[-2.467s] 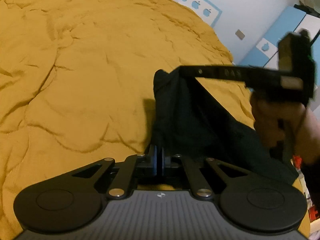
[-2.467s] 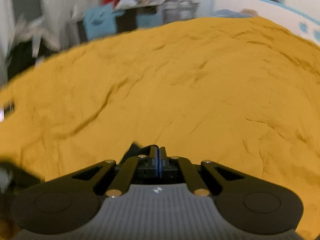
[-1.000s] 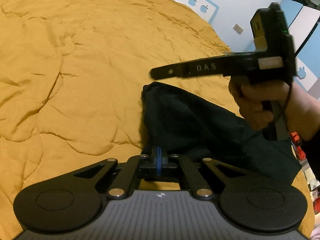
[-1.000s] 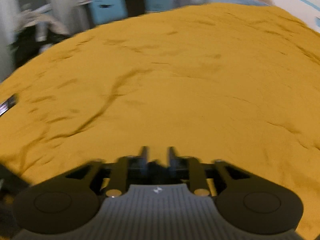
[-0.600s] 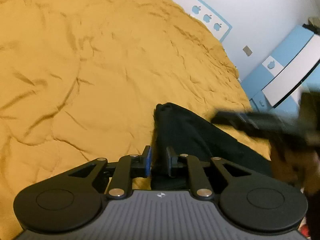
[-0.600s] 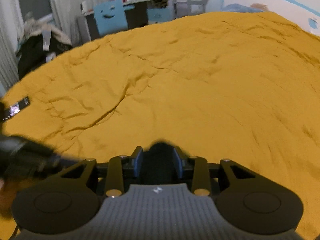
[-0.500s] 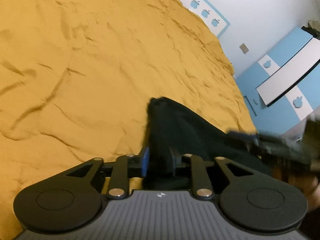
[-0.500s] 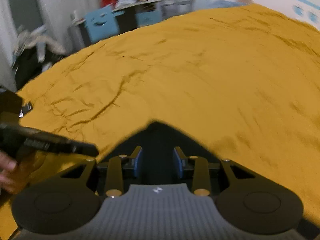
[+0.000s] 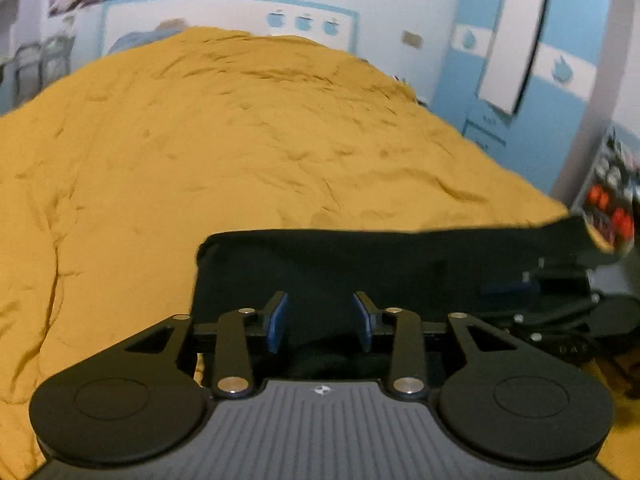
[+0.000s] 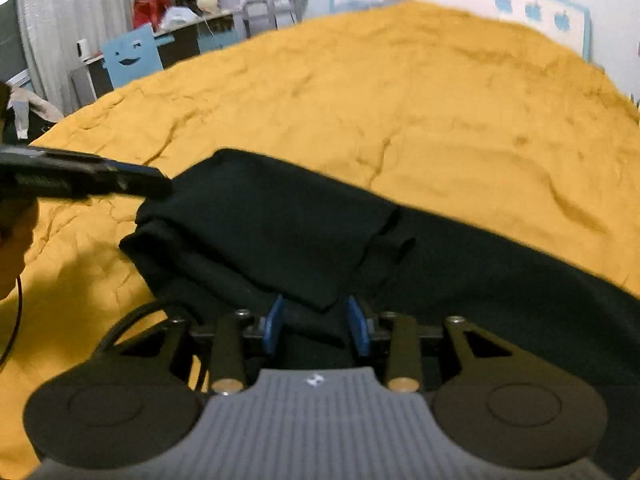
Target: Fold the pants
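Black pants (image 10: pixel 280 224) lie folded on the yellow bedspread (image 10: pixel 400 92), one layer doubled over the other. My right gripper (image 10: pixel 315 322) hovers at their near edge; its jaws are opening, and a corner of the top layer sits between the blue pads (image 10: pixel 274 322) without being pressed. In the left wrist view the pants (image 9: pixel 360 264) stretch across the bed. My left gripper (image 9: pixel 320 320) is over their left end, its jaws opening, with cloth below and between the pads (image 9: pixel 277 320) but not gripped. The left gripper (image 10: pixel 156 182) also shows side-on at the pants' far left corner.
The bedspread (image 9: pixel 240 140) fills most of both views. A blue and white wardrobe (image 9: pixel 512 40) stands beyond the bed's right side. A blue chair with a face (image 10: pixel 132 56) and a cluttered desk (image 10: pixel 192 20) stand past the far left edge. A hand (image 10: pixel 12 240) holds the left gripper.
Both grippers were shut on the pants and have let go. The pants dropped from hanging to lying flat and folded. Both hands swung round to the near edge.
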